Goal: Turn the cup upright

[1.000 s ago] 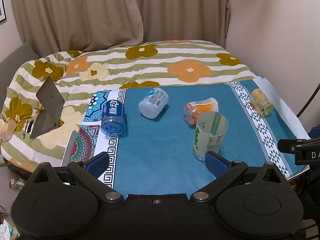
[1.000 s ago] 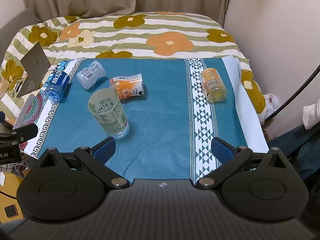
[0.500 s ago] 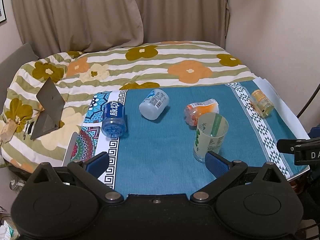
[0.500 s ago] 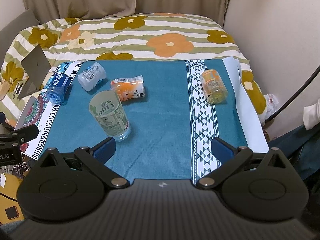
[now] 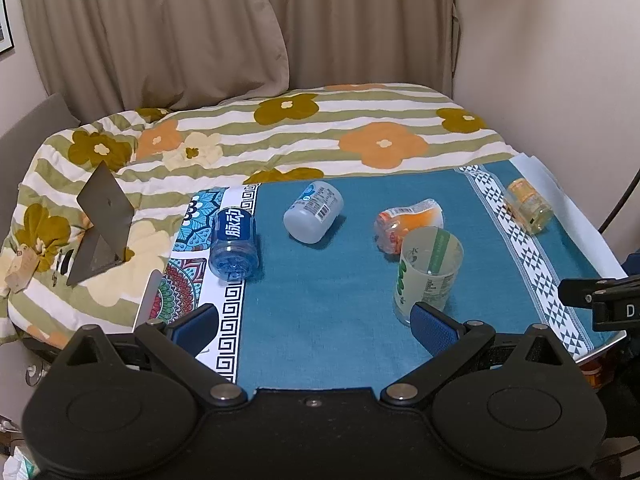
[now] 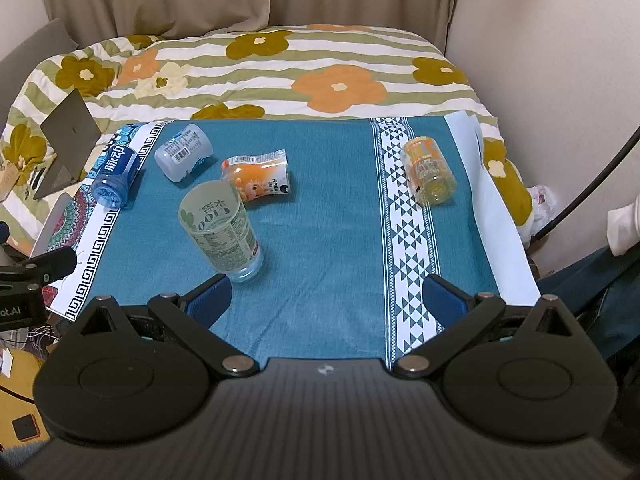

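**Cup upright ahead of both open grippers**

Cup (image 5: 430, 270) stands just past your left gripper (image 5: 316, 322), right beside the right-hand pad, mouth up and base on the blue cloth (image 5: 320, 280). Your left jaws are spread wide and hold nothing. Your right gripper (image 6: 326, 294) is likewise fully open and empty; from it, the cup (image 6: 220, 232) sits just ahead of the left-hand pad and looks tilted, though the fisheye lens may account for that lean. Judged from both views, the flip looks already done.

Treat the cup as light, thin-walled clear plastic cut from a bottle: it will likely flex under a firm squeeze and slide easily on the cloth. If you must take it again, close gently across the labelled mid-body, not the rim, which probably buckles first.

Farther out from the jaws lie four more cut bottles on their sides: an orange one (image 5: 408, 222) right behind the cup, a white one (image 5: 314, 216), a blue one (image 5: 234, 244) at the cloth's patterned edge, and a yellow one (image 6: 428, 170) well off toward your right.

The left pad hides part of the cup's base in the left view, so you cannot tell whether it sits fully flat. The label print is too small to read with confidence.
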A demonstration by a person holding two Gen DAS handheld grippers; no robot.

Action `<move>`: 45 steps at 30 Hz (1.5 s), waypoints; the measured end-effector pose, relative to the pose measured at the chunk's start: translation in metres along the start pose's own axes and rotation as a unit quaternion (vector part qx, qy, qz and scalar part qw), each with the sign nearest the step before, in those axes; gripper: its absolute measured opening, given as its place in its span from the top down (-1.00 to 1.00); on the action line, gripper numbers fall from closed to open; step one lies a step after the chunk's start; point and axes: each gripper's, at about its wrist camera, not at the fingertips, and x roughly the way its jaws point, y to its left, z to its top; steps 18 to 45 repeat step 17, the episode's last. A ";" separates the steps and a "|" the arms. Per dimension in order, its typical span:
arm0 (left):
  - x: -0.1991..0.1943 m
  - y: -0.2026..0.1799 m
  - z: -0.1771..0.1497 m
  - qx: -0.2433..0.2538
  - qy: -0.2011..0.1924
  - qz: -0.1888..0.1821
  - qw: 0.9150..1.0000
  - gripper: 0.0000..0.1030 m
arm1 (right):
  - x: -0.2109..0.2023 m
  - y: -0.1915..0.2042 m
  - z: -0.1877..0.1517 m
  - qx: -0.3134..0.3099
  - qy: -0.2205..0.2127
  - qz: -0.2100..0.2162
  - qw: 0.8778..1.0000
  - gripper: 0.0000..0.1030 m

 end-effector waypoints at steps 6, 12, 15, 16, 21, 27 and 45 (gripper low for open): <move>-0.002 0.004 0.001 -0.009 -0.011 0.002 1.000 -1.00 | 0.000 0.001 0.000 0.001 0.000 -0.001 1.000 -1.00; -0.002 0.005 0.000 -0.010 -0.016 0.005 1.000 -1.00 | 0.000 0.001 -0.001 -0.001 -0.004 0.000 1.000 -1.00; -0.003 0.008 0.000 -0.015 -0.021 0.000 1.000 -1.00 | 0.001 0.003 -0.001 -0.005 -0.015 0.008 1.000 -1.00; -0.002 0.009 0.000 -0.017 -0.022 0.000 1.000 -1.00 | 0.002 0.005 -0.001 -0.008 -0.020 0.012 1.000 -1.00; -0.001 0.010 0.000 -0.019 -0.021 0.002 1.000 -1.00 | 0.003 0.007 -0.002 -0.013 -0.027 0.021 0.999 -1.00; -0.001 0.010 0.000 -0.019 -0.021 0.002 1.000 -1.00 | 0.003 0.007 -0.002 -0.013 -0.027 0.021 0.999 -1.00; -0.001 0.010 0.000 -0.019 -0.021 0.002 1.000 -1.00 | 0.003 0.007 -0.002 -0.013 -0.027 0.021 0.999 -1.00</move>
